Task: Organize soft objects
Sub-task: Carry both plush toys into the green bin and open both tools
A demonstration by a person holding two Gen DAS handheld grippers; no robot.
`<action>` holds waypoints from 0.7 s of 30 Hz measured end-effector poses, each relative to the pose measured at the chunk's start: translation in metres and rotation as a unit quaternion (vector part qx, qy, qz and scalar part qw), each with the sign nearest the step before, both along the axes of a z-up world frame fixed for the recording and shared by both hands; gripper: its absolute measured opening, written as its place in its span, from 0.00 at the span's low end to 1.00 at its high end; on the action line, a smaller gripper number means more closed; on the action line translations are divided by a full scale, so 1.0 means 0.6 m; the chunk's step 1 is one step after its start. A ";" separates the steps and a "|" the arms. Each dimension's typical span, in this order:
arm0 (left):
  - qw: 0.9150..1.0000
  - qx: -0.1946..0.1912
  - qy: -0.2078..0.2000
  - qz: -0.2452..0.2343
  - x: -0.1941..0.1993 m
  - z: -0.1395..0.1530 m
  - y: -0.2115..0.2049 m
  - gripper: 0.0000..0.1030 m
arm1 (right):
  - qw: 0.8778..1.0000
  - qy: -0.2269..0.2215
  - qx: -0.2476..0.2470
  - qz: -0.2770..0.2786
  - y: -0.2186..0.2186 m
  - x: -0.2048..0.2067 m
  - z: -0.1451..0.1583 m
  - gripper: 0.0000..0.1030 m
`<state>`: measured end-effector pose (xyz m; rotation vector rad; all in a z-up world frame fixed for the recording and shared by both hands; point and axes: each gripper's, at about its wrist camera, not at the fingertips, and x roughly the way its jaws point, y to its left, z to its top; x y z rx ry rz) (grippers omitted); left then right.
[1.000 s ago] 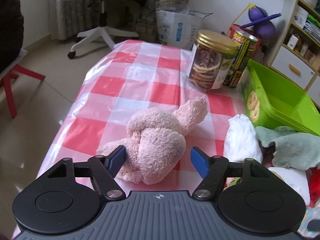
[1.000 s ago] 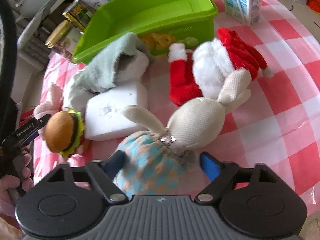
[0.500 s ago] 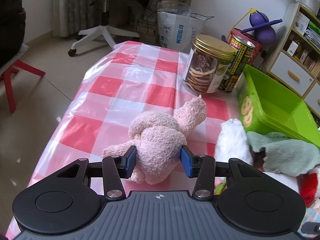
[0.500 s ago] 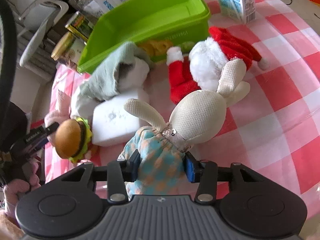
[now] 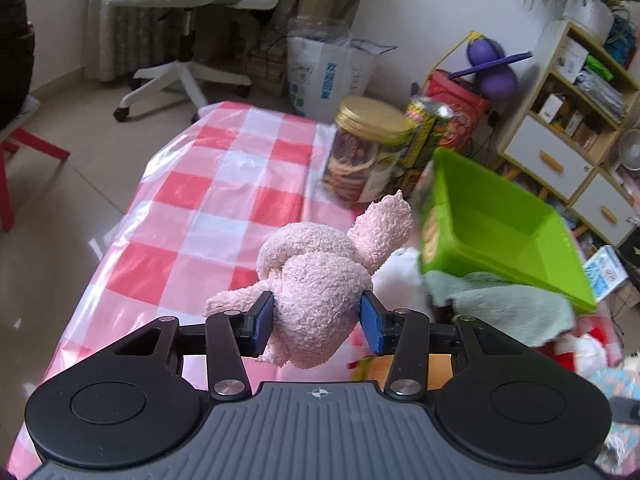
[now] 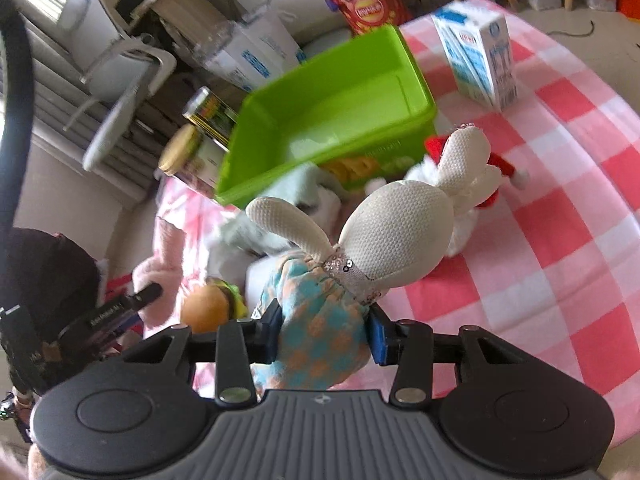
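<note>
The pink plush toy sits clamped between the blue pads of the left gripper, its long axis running away from the camera with one fuzzy limb reaching up and right toward the green bin; it hangs clear of the red-and-white checked tablecloth. That gripper tilts downward over the table's near edge. Its jaws have just been closing and now squeeze the plush body. Beyond stand a gold-lidded jar of biscuits and a tin can. To the right, the right gripper, also angled down, has just closed on the rabbit doll at its blue-and-orange dress, head and ears pointing up and away toward the bin. A hamburger toy, a grey-green cloth and a Santa plush crowd the bin's near wall; a milk carton stands to its right.
</note>
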<state>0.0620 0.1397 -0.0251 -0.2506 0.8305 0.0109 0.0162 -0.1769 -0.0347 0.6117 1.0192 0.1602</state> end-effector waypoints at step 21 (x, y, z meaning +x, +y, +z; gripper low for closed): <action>0.992 0.023 -0.045 -0.117 0.096 0.065 -0.169 0.44 | 0.994 -0.088 -0.039 -0.045 -0.036 0.153 0.089 0.28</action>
